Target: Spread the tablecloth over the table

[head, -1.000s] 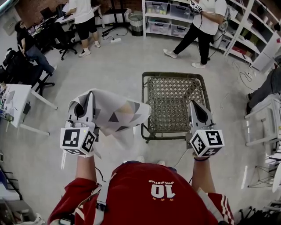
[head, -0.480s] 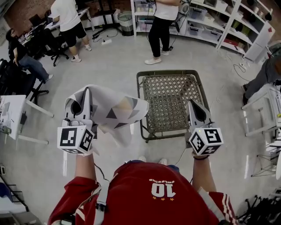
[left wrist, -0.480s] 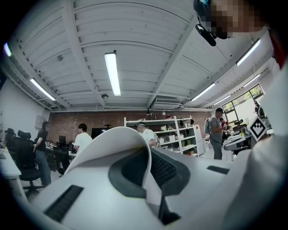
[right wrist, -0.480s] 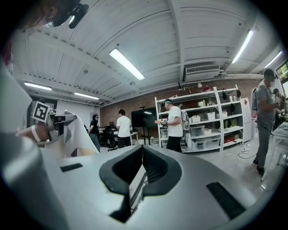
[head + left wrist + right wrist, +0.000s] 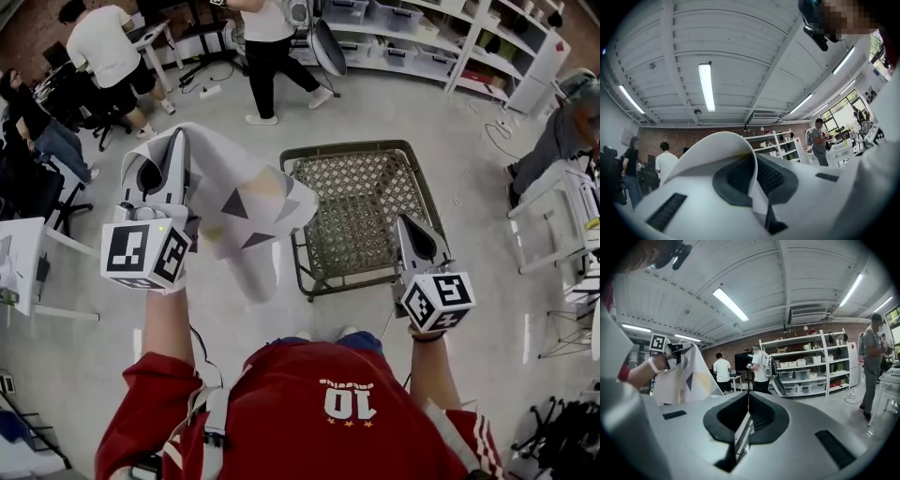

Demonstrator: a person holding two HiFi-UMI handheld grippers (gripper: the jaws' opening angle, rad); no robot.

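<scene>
Altogether: one tablecloth (image 5: 246, 202), one table (image 5: 361, 146), two hand-held grippers (image 5: 178, 141) (image 5: 403, 223) (both closed).

one tablecloth (image 5: 246, 202), one table (image 5: 361, 211), two grippers (image 5: 178, 139) (image 5: 405, 223)

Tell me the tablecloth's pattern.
The tablecloth is white with scattered grey and yellowish triangles; clearest in the head view.

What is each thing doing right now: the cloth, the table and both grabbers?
left gripper: shut on the tablecloth, raised.
right gripper: shut, nothing in it.
tablecloth: bunched, hanging from the left gripper, not on the table.
table: uncovered, its lattice top bare.
</scene>
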